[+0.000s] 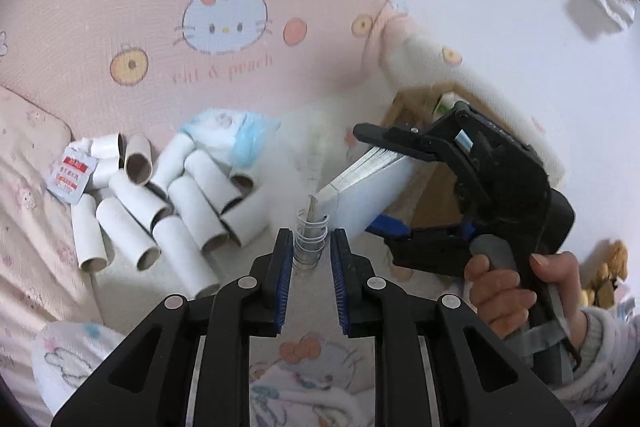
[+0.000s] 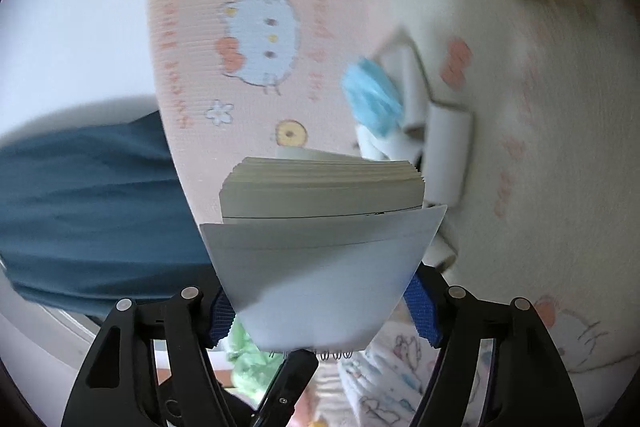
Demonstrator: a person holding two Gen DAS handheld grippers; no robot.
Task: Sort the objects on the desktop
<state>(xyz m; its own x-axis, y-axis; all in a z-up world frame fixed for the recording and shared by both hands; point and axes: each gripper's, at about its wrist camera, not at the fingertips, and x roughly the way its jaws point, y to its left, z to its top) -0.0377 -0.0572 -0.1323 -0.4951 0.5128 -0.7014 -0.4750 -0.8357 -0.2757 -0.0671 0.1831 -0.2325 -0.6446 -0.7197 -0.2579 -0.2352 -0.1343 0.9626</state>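
Between the right gripper's [image 1: 370,183] spread jaws sits a spiral notebook [image 1: 360,187], pinched across its thickness; the left gripper [image 1: 310,247], narrowly parted, flanks its wire spine without visibly pressing. Cardboard tubes [image 1: 160,211] lie beyond.

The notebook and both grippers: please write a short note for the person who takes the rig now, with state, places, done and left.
Left gripper: the wire spiral of the notebook sits between its pads; I cannot tell if they press on it.
Right gripper: its jaws stand on the two faces of the notebook, which is held up in the air.
Places: cardboard tubes lie in a heap on the pink cloth, with a small red and white packet and a blue and white wrapper beside them.
Done: notebook lifted.
Left: put the notebook in its place, then probably sort the tubes, packet and wrapper.
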